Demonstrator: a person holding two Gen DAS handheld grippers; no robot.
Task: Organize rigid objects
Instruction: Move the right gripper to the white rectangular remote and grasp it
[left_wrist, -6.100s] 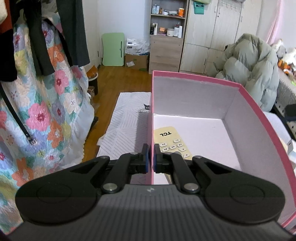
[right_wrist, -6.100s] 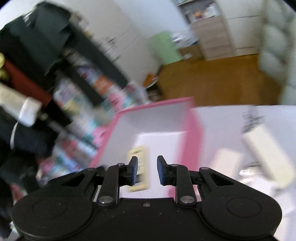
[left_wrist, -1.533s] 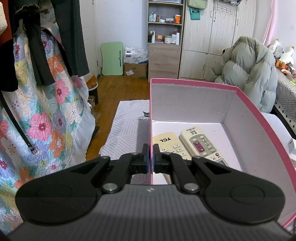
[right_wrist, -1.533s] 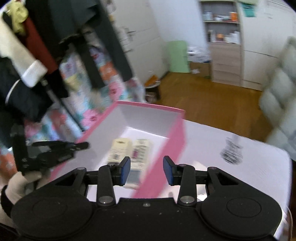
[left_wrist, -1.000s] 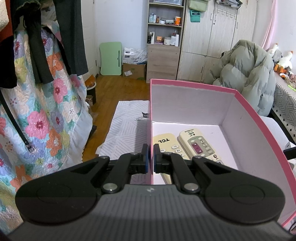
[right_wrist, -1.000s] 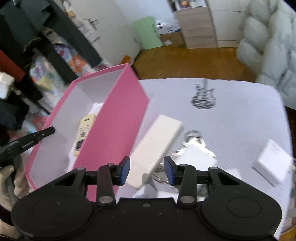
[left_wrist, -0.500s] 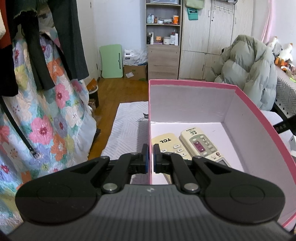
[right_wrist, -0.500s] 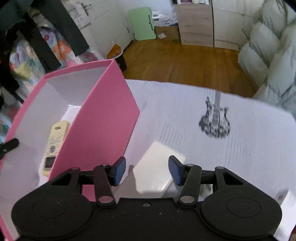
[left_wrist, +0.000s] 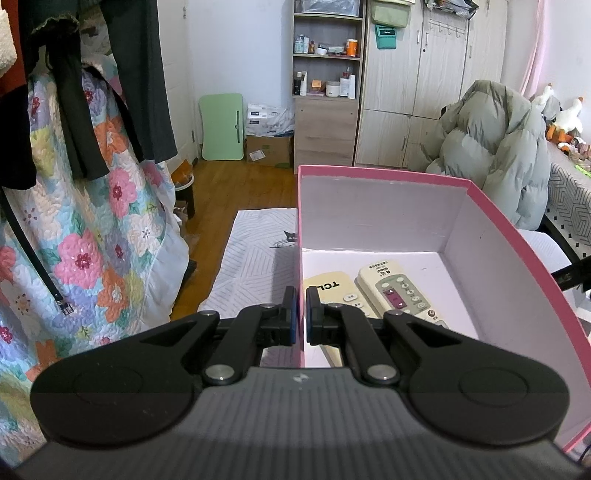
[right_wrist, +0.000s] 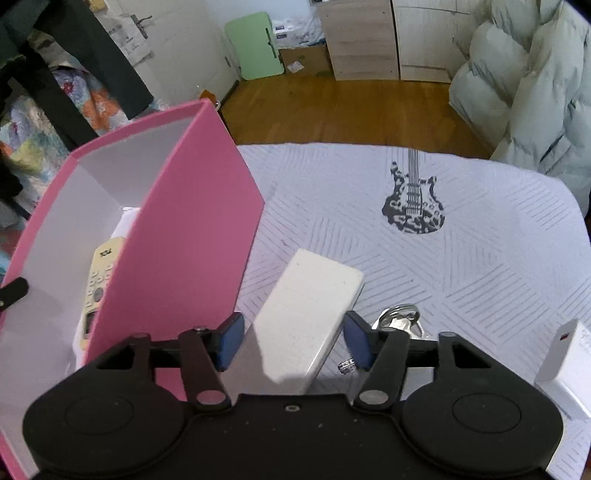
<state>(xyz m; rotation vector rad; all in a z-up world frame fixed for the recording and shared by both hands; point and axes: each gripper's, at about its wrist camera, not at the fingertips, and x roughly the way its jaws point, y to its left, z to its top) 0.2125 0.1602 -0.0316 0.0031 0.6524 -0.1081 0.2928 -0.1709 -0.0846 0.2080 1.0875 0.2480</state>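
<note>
A pink box (left_wrist: 491, 229) with a white inside stands on the table; it also shows at the left of the right wrist view (right_wrist: 192, 229). Two cream remotes lie in it side by side: a TCL one (left_wrist: 328, 291) and one with a grey button panel (left_wrist: 399, 291). My left gripper (left_wrist: 301, 317) is shut on the box's left wall. My right gripper (right_wrist: 293, 341) is open, its fingers either side of a white rectangular block (right_wrist: 306, 314) lying on the table just right of the box.
A bunch of keys (right_wrist: 400, 319) lies right of the block. A white box (right_wrist: 565, 365) sits at the table's right edge. The tablecloth (right_wrist: 461, 266) has a guitar print. Hanging clothes and a floral quilt (left_wrist: 85, 229) are left of the box.
My right gripper has opened wider and moved down and forward over the white block, which now sits between its fingers. The left gripper keeps its hold on the box wall.
</note>
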